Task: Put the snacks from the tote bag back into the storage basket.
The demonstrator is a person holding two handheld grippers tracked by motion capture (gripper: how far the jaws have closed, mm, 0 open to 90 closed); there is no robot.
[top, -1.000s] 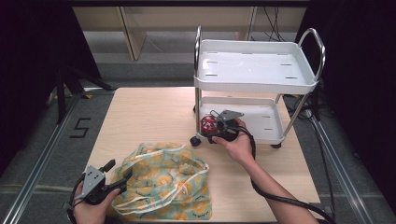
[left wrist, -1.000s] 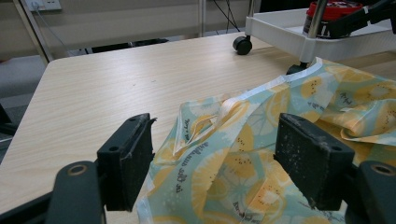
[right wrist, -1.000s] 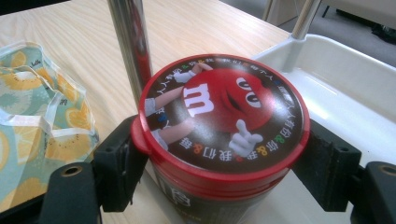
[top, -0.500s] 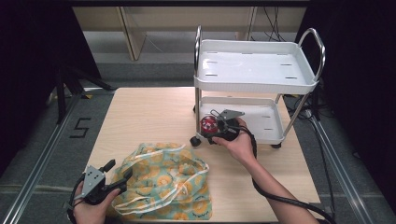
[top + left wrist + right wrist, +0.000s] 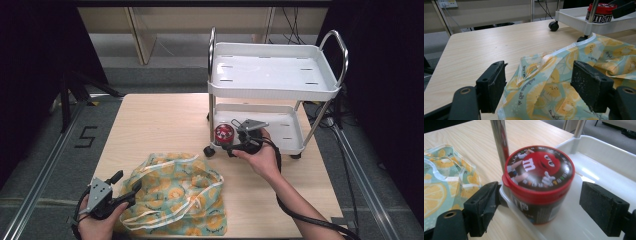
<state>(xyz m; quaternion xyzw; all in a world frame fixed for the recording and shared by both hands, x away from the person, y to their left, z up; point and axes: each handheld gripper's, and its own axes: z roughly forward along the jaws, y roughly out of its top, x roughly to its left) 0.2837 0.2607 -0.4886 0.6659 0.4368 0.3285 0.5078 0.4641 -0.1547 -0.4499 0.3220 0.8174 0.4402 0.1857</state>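
A red-lidded M&M's jar (image 5: pixel 223 134) (image 5: pixel 539 182) stands upright at the front left corner of the white cart's lower shelf (image 5: pixel 282 131) (image 5: pixel 596 170), beside a chrome post (image 5: pixel 499 142). My right gripper (image 5: pixel 235 144) (image 5: pixel 541 202) is open, one jaw on each side of the jar and neither pressing it. A crumpled lemon-print cloth bag (image 5: pixel 175 197) (image 5: pixel 559 80) lies at the table's front left. My left gripper (image 5: pixel 126 182) (image 5: pixel 541 85) is open at the bag's left edge, its jaws straddling the fabric just above the table.
The two-shelf cart (image 5: pixel 272 70) on black castors (image 5: pixel 553 25) stands at the table's back right, with its top shelf bare. Light wood tabletop (image 5: pixel 160 125) stretches between the bag and the cart. The bag's corner (image 5: pixel 441 187) lies close to the cart's front.
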